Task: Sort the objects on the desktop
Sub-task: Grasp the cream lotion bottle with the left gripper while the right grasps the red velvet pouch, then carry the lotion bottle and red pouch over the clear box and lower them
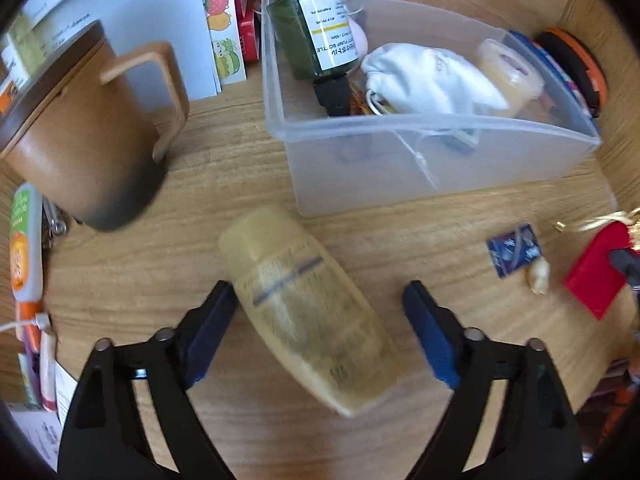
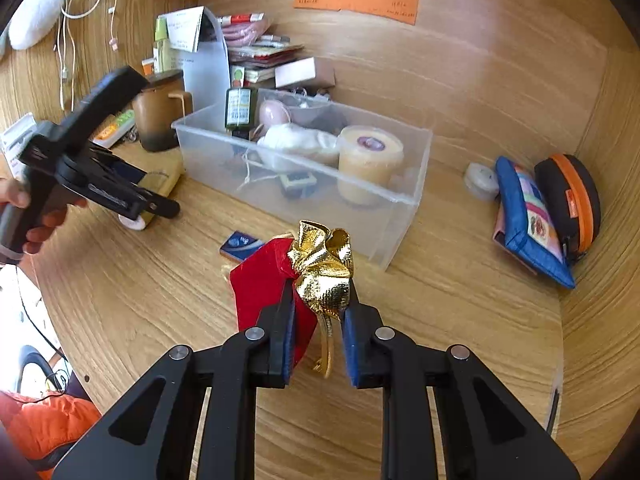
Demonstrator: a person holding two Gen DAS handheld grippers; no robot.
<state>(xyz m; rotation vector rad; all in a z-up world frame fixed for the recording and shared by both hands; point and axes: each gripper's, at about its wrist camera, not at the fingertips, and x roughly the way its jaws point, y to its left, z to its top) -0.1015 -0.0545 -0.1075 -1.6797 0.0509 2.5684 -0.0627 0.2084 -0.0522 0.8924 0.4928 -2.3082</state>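
Note:
A yellowish bottle (image 1: 308, 308) lies on the wooden desk between the fingers of my left gripper (image 1: 320, 300), which is open around it; the left pad touches it and the right pad stands apart. My right gripper (image 2: 320, 300) is shut on the gold bow (image 2: 324, 268) of a red pouch (image 2: 264, 284), also seen at the right edge of the left wrist view (image 1: 596, 272). A clear plastic bin (image 1: 420, 168) (image 2: 384, 200) holds a green bottle (image 1: 312, 28), a white pouch (image 1: 424, 76) and a cream jar (image 2: 368, 160).
A brown mug (image 1: 84, 132) stands left of the bin. A small blue packet (image 1: 514, 250) lies on the desk. A blue pouch (image 2: 528, 216) and an orange-trimmed case (image 2: 572, 200) lean at the right wall. Papers and boxes (image 2: 256, 60) are stacked behind the bin.

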